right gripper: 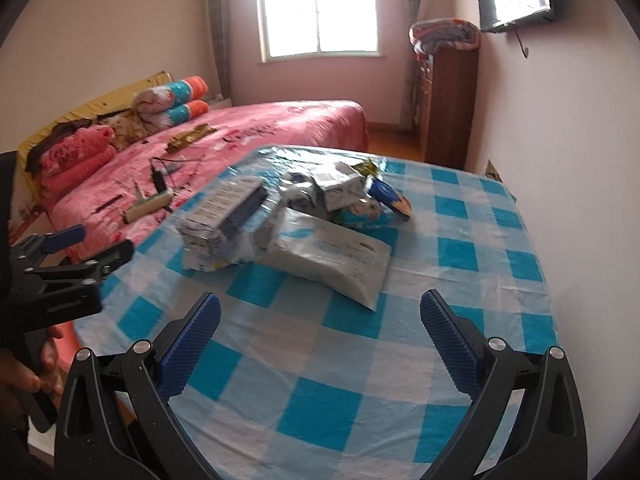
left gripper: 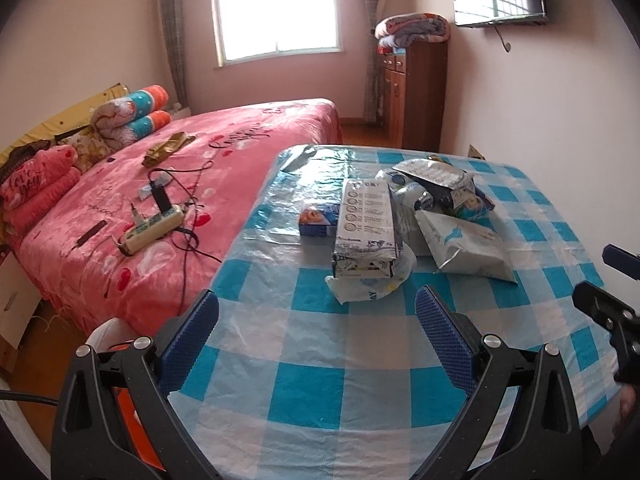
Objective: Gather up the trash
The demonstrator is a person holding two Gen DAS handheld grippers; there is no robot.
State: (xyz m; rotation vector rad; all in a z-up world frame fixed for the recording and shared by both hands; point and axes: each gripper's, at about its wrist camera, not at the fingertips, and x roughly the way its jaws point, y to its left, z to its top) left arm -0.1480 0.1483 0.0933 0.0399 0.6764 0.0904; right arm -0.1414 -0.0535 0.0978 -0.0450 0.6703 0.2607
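While hovering over the worktop with both grippers' fingers released and empty, approaching the trash pile, needing a first grasp.

**Trash heaped on the checked table**

The right gripper hangs above the blue-and-white checked tablecloth, jaws spread wide and empty. Ahead lies a pile: a grey plastic mailer bag nearest, a printed carton to its left, crumpled wrappers behind. The left gripper shows at the left edge.
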